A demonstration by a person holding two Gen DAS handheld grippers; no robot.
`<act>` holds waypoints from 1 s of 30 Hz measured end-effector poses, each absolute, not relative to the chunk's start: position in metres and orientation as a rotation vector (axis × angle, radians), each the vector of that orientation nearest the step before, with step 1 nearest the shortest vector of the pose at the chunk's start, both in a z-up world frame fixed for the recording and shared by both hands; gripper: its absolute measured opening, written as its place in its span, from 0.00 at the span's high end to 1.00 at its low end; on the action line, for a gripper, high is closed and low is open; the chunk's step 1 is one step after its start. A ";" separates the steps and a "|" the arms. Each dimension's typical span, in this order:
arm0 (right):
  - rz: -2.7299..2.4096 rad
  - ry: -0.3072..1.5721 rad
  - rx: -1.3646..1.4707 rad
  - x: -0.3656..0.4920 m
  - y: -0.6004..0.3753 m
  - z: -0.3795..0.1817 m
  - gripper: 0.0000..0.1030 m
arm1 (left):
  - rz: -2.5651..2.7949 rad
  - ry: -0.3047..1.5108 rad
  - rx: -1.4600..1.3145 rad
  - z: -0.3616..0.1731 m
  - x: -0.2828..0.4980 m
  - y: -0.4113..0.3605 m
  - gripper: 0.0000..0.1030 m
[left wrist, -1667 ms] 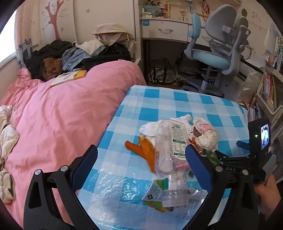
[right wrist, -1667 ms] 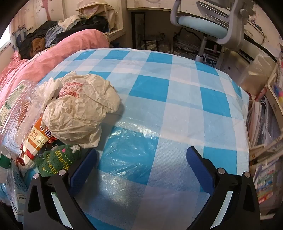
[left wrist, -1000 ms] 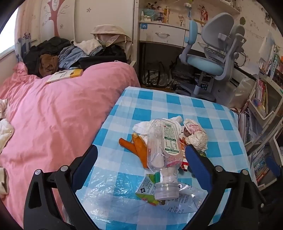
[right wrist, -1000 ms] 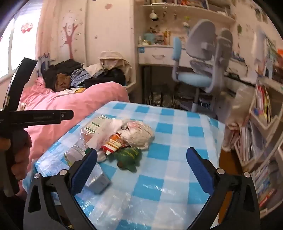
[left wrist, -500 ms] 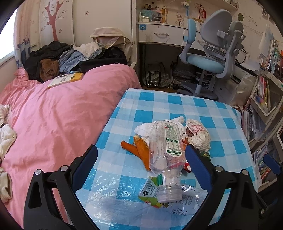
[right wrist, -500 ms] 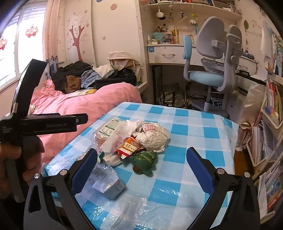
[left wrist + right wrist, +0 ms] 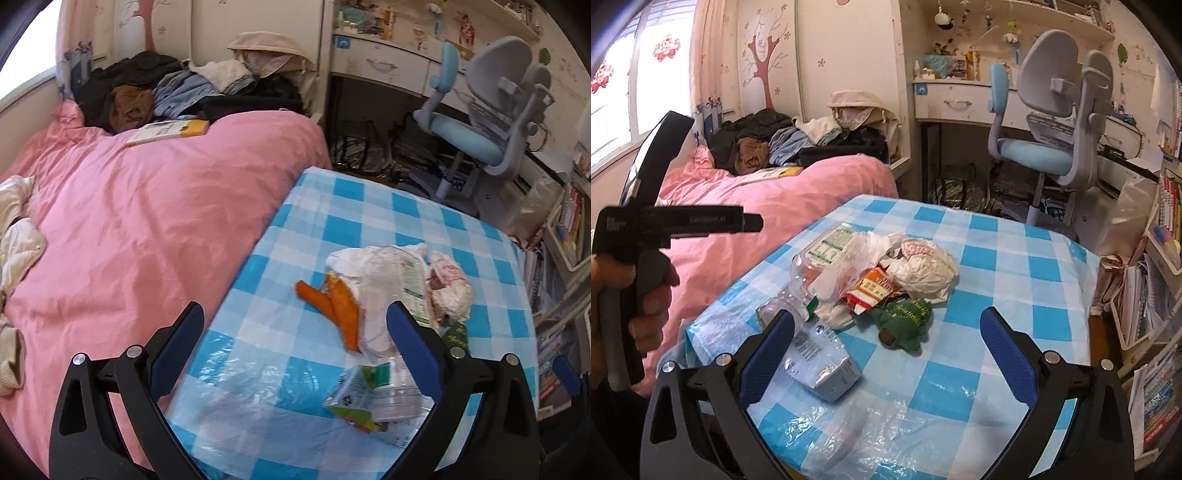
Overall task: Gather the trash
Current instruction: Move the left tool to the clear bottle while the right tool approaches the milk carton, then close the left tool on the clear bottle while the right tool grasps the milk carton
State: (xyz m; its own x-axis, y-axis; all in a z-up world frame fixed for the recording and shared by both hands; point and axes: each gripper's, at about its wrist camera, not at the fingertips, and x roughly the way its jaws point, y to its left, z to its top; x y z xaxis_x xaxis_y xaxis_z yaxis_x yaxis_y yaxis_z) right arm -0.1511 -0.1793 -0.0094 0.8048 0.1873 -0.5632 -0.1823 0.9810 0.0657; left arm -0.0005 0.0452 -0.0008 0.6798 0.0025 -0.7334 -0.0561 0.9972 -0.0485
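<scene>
A heap of trash lies on the blue-checked table (image 7: 1008, 258): a clear plastic bottle (image 7: 820, 266) (image 7: 384, 310), crumpled white paper (image 7: 923, 269) (image 7: 450, 288), a red-orange snack wrapper (image 7: 871, 291), a green fabric piece (image 7: 905, 321), orange peel strips (image 7: 340, 306), and a flattened silver carton (image 7: 820, 365) (image 7: 354, 395). My left gripper (image 7: 295, 339) is open and empty, above the table's left front edge. My right gripper (image 7: 886, 339) is open and empty, hovering above the near side of the heap. The left gripper's handle, held by a hand (image 7: 646, 295), shows at the left of the right wrist view.
A pink bed (image 7: 129, 240) touches the table's left side, with a clothes pile (image 7: 184, 88) and a book (image 7: 166, 133). A blue-grey desk chair (image 7: 1052, 147) and desk stand behind. Shelves of books (image 7: 1160, 314) line the right. A clear plastic sheet (image 7: 849, 424) covers the table's near corner.
The left gripper has swung left, so the trash now sits to the right in its view. The right gripper has pulled back and up from the tabletop, bringing the whole heap into view.
</scene>
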 end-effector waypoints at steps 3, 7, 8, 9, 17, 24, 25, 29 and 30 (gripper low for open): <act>0.225 0.627 -0.005 -0.148 -0.173 -0.014 0.06 | 0.043 0.830 -0.069 -0.002 0.002 0.049 0.07; 0.264 0.665 -0.045 -0.145 -0.156 -0.024 0.06 | -0.020 0.861 -0.071 -0.007 0.004 0.040 0.07; 0.269 0.675 -0.055 -0.144 -0.153 -0.026 0.06 | -0.050 0.874 -0.059 -0.009 0.005 0.034 0.07; 0.275 0.686 -0.070 -0.144 -0.149 -0.029 0.06 | -0.068 0.880 -0.050 -0.011 0.005 0.029 0.07; 0.304 0.740 -0.104 -0.139 -0.136 -0.046 0.06 | -0.165 0.920 0.080 -0.032 0.017 -0.027 0.07; 0.320 0.764 -0.104 -0.135 -0.133 -0.052 0.06 | -0.131 0.921 0.182 -0.042 0.037 -0.056 0.07; 0.321 0.767 -0.109 -0.134 -0.132 -0.052 0.06 | -0.117 0.919 0.205 -0.045 0.041 -0.060 0.07; 0.328 0.773 -0.115 -0.131 -0.130 -0.054 0.06 | -0.090 0.946 0.238 -0.056 0.053 -0.065 0.07; 0.328 0.772 -0.115 -0.131 -0.130 -0.054 0.06 | -0.084 0.953 0.239 -0.058 0.056 -0.064 0.08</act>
